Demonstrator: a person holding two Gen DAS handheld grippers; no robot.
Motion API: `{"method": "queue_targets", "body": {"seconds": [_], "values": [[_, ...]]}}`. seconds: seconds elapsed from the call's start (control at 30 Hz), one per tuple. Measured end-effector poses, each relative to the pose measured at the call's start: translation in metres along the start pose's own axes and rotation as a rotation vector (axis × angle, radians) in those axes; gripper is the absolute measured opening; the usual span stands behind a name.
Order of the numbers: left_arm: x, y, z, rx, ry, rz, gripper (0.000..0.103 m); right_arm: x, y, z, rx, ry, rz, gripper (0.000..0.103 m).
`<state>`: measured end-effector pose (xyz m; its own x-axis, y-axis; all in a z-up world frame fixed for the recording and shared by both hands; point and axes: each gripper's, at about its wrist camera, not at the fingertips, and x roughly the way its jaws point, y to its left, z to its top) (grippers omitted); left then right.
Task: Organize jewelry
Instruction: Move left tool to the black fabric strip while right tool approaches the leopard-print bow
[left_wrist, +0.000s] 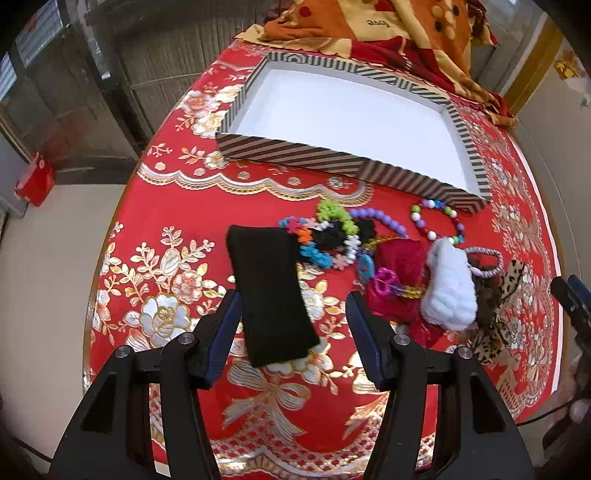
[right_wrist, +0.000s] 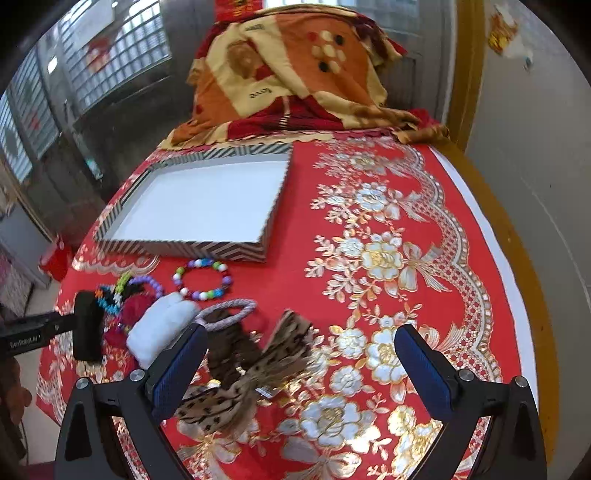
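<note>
red floral tablecloth (left_wrist: 184, 206) carrying striped tray (left_wrist: 295, 151) toward far edge, jewelry pile (left_wrist: 369, 254) at centre; left gripper (left_wrist: 291, 314) and right gripper (right_wrist: 299, 354) both spread wide, holding nothing, black band (left_wrist: 269, 291) between left fingers.

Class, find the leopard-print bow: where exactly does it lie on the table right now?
In the right wrist view the leopard-print bow lies on the red tablecloth, low and left of centre, just inside the open right gripper's left finger, beside the white fluffy scrunchie.

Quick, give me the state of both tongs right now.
Left tongs: open, holding nothing, black headband lying between them.
Right tongs: open wide, holding nothing, above the leopard-print bow.
</note>
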<state>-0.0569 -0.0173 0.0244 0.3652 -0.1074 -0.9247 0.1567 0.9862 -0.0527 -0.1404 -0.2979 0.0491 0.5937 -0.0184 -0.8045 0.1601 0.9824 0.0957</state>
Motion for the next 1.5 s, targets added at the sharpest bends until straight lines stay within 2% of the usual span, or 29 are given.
{"method": "queue_targets", "body": {"seconds": [0.23,0.7,0.97,1.5], "values": [[-0.009,-0.010,-0.007,0.011,-0.047,0.039,0.058,-0.008,0.025,0.002,-0.019,0.007,0.033,0.101],[-0.016,-0.008,-0.010,-0.017,-0.073,0.058,0.058,-0.014,0.052,0.009,-0.066,-0.009,0.070,0.101],[-0.017,-0.008,-0.012,-0.017,-0.077,0.055,0.058,-0.016,0.051,0.007,-0.072,-0.012,0.071,0.101],[-0.014,-0.008,-0.013,-0.006,-0.062,0.061,0.058,-0.010,0.033,-0.004,-0.036,0.042,0.067,0.101]]}}
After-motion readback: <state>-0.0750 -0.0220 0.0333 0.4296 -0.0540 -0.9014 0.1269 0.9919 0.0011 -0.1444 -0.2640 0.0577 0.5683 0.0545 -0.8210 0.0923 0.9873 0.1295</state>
